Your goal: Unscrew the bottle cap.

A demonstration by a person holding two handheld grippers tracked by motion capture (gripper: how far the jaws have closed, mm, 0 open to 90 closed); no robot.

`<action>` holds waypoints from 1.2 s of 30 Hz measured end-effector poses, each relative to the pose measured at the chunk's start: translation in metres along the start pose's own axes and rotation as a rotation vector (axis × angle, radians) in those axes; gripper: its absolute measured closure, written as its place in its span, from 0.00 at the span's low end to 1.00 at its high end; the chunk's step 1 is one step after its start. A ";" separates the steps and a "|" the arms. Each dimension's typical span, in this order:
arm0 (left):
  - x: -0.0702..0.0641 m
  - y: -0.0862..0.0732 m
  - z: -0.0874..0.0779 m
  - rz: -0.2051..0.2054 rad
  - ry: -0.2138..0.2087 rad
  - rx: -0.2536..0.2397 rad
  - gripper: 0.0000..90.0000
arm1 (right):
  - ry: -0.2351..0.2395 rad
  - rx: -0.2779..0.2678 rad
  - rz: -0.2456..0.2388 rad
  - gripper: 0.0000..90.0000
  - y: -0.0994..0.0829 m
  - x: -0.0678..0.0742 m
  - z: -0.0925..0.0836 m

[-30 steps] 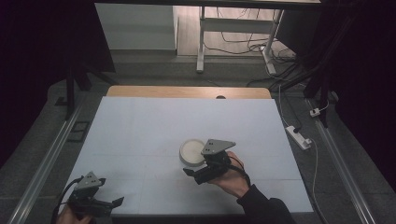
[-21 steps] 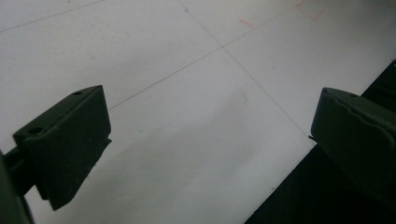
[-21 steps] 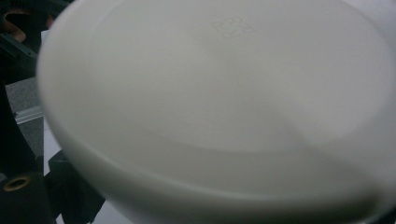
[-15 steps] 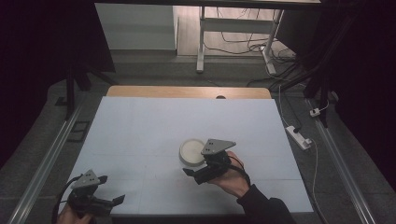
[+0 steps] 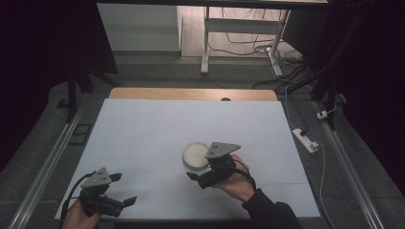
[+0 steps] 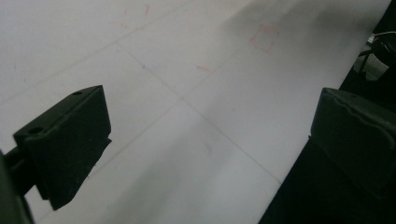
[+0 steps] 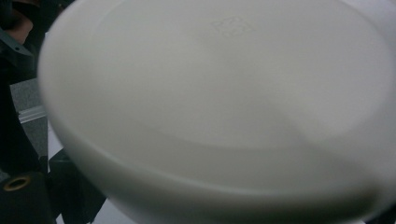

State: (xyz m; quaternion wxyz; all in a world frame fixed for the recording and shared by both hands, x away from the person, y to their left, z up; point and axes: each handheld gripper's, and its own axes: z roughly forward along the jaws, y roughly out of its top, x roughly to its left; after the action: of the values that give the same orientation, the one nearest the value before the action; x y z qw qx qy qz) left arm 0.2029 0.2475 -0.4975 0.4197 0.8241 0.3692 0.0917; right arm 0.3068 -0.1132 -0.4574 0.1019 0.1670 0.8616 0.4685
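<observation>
A: Mid-bench, slightly right of centre, the white bowl sits with the right gripper at its near rim. Right gripper view has the bowl pressed up close, blurred, one black jaw visible low left beside the wall. Can't tell if the jaws are pinched on the rim or just open around it.

B: Risk?

A: Likely a rim grab. Thin, smooth wall, one-sided hold, so the bowl could tip or slip out on lift, or skid across the bench if pushed before the jaws close.

B: Left side?

A: Left gripper is at the near-left corner, jaws wide, nothing between them; its own view shows bare bench and the edge.

B: Versus the earlier frames?

A: Hardly anything. Bowl is in the same place, right gripper is parked on it the same way, and left gripper shifted only a touch at the corner.
</observation>
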 end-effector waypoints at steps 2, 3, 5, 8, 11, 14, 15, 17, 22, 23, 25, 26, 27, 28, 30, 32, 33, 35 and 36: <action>-0.001 0.007 0.001 0.014 -0.007 -0.013 0.00 | 0.003 0.000 -0.002 0.07 0.000 0.000 0.000; -0.002 0.010 0.002 0.020 -0.012 -0.017 0.00 | 0.003 0.000 -0.001 0.07 0.001 0.000 0.000; -0.005 0.019 0.003 0.036 -0.019 -0.025 0.00 | 0.005 0.001 -0.003 0.07 0.001 0.001 0.001; -0.007 0.031 0.006 0.060 -0.031 -0.039 0.00 | 0.008 0.001 -0.006 0.07 0.002 0.002 0.001; -0.008 0.044 0.011 0.073 -0.051 -0.043 0.00 | 0.013 -0.001 -0.008 0.07 0.002 0.002 0.001; -0.010 0.058 0.015 0.089 -0.053 -0.015 0.00 | 0.016 0.002 -0.010 0.07 0.003 0.003 0.002; -0.011 0.062 0.017 0.094 -0.058 -0.006 0.00 | 0.017 0.003 -0.009 0.07 0.003 0.003 0.002; -0.012 0.072 0.020 0.129 -0.070 0.003 0.00 | 0.021 0.003 -0.009 0.07 0.003 0.003 0.003; -0.017 0.097 0.029 0.211 -0.090 -0.016 0.00 | 0.031 0.005 -0.010 0.07 0.003 0.004 0.005; -0.017 0.103 0.030 0.221 -0.104 -0.021 0.00 | 0.032 0.007 -0.010 0.07 0.003 0.004 0.005; -0.019 0.112 0.035 0.248 -0.132 -0.032 0.00 | 0.036 0.008 -0.012 0.07 0.003 0.004 0.005; -0.020 0.117 0.037 0.267 -0.148 -0.034 0.00 | 0.036 0.008 -0.013 0.07 0.003 0.004 0.006; -0.021 0.121 0.039 0.286 -0.156 -0.036 0.00 | 0.037 0.008 -0.013 0.07 0.003 0.004 0.006; -0.021 0.125 0.041 0.303 -0.170 -0.037 0.00 | 0.039 0.008 -0.012 0.07 0.003 0.004 0.006; -0.021 0.133 0.047 0.330 -0.209 -0.037 0.00 | 0.042 0.008 -0.013 0.07 0.003 0.004 0.006; -0.021 0.139 0.052 0.343 -0.240 -0.037 0.00 | 0.047 0.007 -0.012 0.07 0.003 0.004 0.006; -0.021 0.142 0.055 0.354 -0.255 -0.034 0.00 | 0.049 0.007 -0.013 0.07 0.002 0.004 0.006; -0.021 0.148 0.061 0.376 -0.281 -0.031 0.00 | 0.053 0.010 -0.017 0.07 0.002 0.004 0.007; -0.022 0.150 0.064 0.386 -0.291 -0.029 0.00 | 0.055 0.011 -0.019 0.07 0.002 0.004 0.007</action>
State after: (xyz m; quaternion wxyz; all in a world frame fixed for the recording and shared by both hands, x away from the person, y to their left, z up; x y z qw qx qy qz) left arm 0.2968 0.1366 -0.4202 0.4548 0.8778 0.1393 0.0559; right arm 0.3059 -0.1055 -0.4595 0.0818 0.1463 0.8682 0.4671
